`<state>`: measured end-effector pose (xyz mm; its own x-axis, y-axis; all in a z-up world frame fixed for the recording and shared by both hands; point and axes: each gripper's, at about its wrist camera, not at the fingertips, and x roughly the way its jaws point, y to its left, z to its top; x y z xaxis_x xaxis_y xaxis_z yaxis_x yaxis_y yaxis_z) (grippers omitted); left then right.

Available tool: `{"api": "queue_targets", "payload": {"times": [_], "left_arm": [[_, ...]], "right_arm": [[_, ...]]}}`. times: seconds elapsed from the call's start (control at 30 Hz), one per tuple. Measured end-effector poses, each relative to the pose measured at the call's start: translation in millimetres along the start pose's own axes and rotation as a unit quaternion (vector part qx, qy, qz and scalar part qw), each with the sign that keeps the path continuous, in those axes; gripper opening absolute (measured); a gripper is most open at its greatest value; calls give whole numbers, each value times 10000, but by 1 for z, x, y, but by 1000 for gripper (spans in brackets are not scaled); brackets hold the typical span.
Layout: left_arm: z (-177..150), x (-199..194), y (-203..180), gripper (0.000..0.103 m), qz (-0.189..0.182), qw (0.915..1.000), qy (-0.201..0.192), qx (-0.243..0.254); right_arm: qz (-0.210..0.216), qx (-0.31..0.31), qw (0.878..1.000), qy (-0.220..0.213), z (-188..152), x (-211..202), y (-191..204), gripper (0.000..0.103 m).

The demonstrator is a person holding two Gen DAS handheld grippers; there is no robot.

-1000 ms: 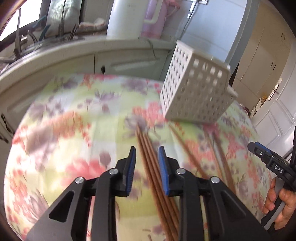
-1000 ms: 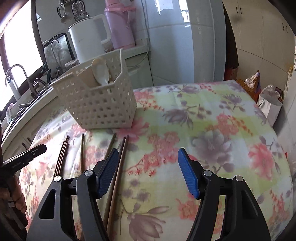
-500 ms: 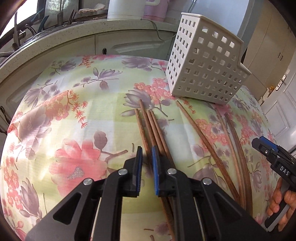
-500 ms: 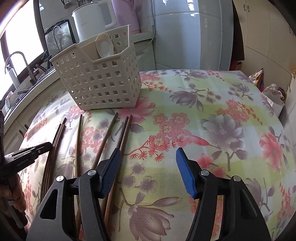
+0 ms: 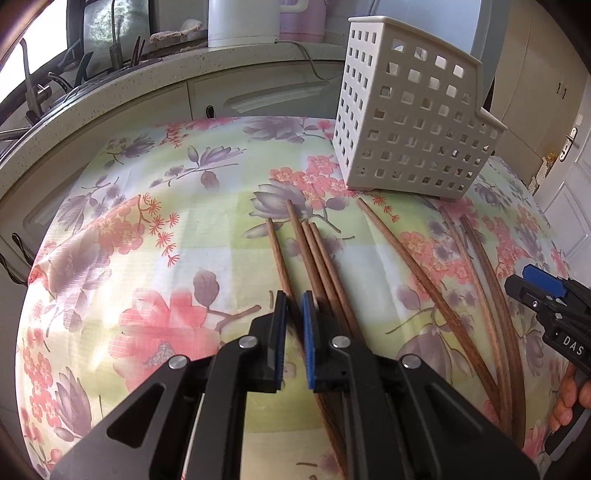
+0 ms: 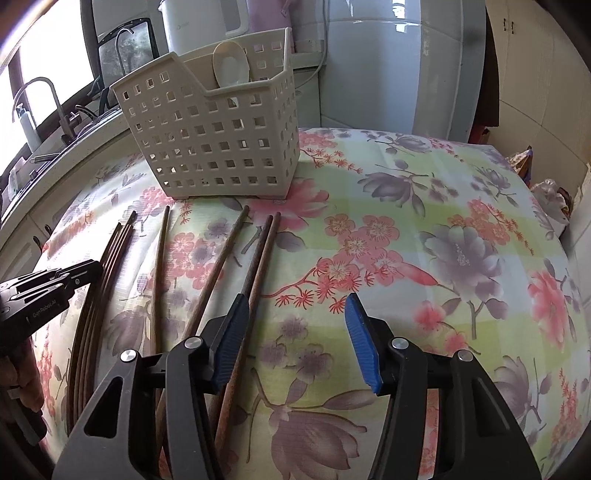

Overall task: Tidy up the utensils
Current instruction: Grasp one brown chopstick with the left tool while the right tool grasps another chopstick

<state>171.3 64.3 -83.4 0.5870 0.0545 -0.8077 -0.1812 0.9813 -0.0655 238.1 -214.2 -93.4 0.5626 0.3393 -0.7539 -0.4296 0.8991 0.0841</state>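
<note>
Several brown wooden chopsticks [image 5: 317, 254] lie on the floral tablecloth in front of a white perforated utensil basket [image 5: 410, 125]. My left gripper [image 5: 294, 325] is nearly shut around the leftmost chopstick [image 5: 277, 243] of a bunch, low over the cloth. In the right wrist view the basket [image 6: 218, 155] holds a pale spoon [image 6: 231, 68]. My right gripper [image 6: 295, 328] is open and empty, with its left finger over a pair of chopsticks [image 6: 264, 247]. The left gripper shows in that view at the left edge [image 6: 48, 284].
A kitchen counter with a white kettle [image 5: 240, 22], a pink flask and a sink tap [image 6: 40, 96] runs behind the table. A white fridge [image 6: 391, 62] stands at the back right. The tablecloth [image 6: 443, 240] is bare to the right of the chopsticks.
My left gripper has come down onto the bunch of chopsticks and its jaws have narrowed from open to nearly shut around one. My right gripper has moved a little nearer the basket, still open.
</note>
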Motion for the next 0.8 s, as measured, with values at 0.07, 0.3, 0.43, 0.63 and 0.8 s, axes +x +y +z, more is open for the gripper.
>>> {"api": "queue_targets", "payload": {"times": [0.07,0.3,0.43,0.63,0.8], "left_arm": [[0,1,1,9,-23,10000,-6,-8],[0,1,3,10,-71,10000,-25,-57],[-1,1,4,10,7,10000,-28,-67],[-1,2,-2,10,224,9997,-39,97],[2,2,0,8,162,9999,-26,38]], "right_arm": [[-24,-58,10000,12,0,1,3,52],[-102,-88,9999,94,-2,4,0,50],[-365,-283,9989,94,-2,6,4,45],[-299,-397,9988,13,0,10,10,30],[-196,-450,9988,-47,2,10,15,10]]}}
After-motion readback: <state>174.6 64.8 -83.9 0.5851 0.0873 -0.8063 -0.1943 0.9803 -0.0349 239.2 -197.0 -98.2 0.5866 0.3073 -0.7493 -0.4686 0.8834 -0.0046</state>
